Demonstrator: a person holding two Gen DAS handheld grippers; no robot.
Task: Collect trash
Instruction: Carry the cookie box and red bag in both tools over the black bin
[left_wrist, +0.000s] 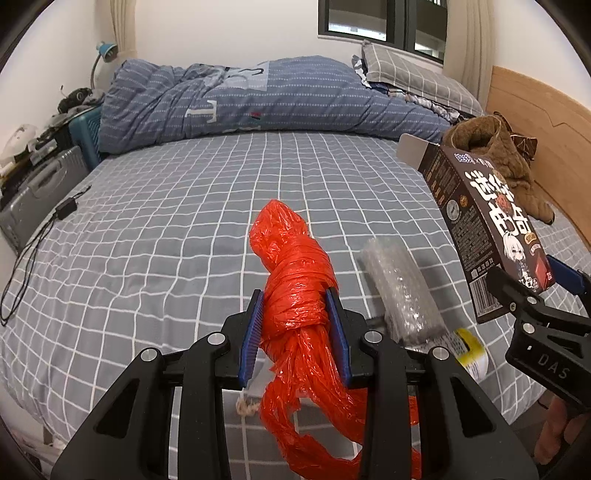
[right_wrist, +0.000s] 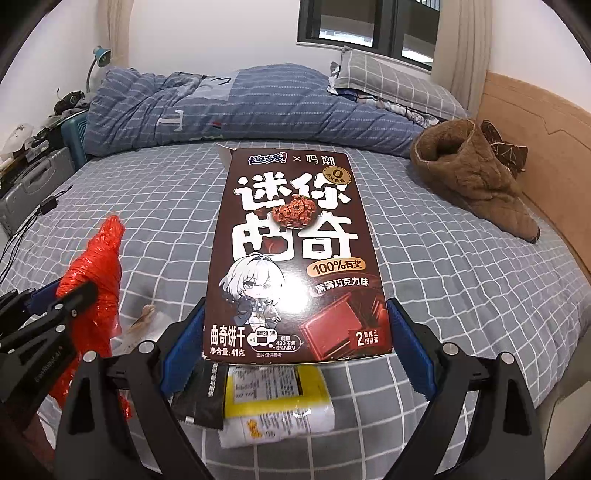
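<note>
My left gripper (left_wrist: 295, 314) is shut on a crumpled red plastic bag (left_wrist: 291, 258) and holds it above the bed; the bag also shows at the left of the right wrist view (right_wrist: 92, 273). My right gripper (right_wrist: 295, 332) is shut on a brown cookie box (right_wrist: 295, 251), held up flat with its top flap open; the box also shows at the right of the left wrist view (left_wrist: 484, 225). On the bed lie a clear bubble-wrap pack (left_wrist: 402, 288), a yellow and white wrapper (right_wrist: 273, 402), a black wrapper (right_wrist: 205, 398) and a small beige scrap (left_wrist: 246, 408).
The bed has a grey checked sheet (left_wrist: 166, 229). A blue duvet (left_wrist: 258, 96) and pillow (left_wrist: 413, 74) lie at the far side. A brown garment (right_wrist: 476, 173) lies by the wooden headboard (right_wrist: 535, 147). A black cable (left_wrist: 33, 251) and grey case (left_wrist: 37, 192) are at left.
</note>
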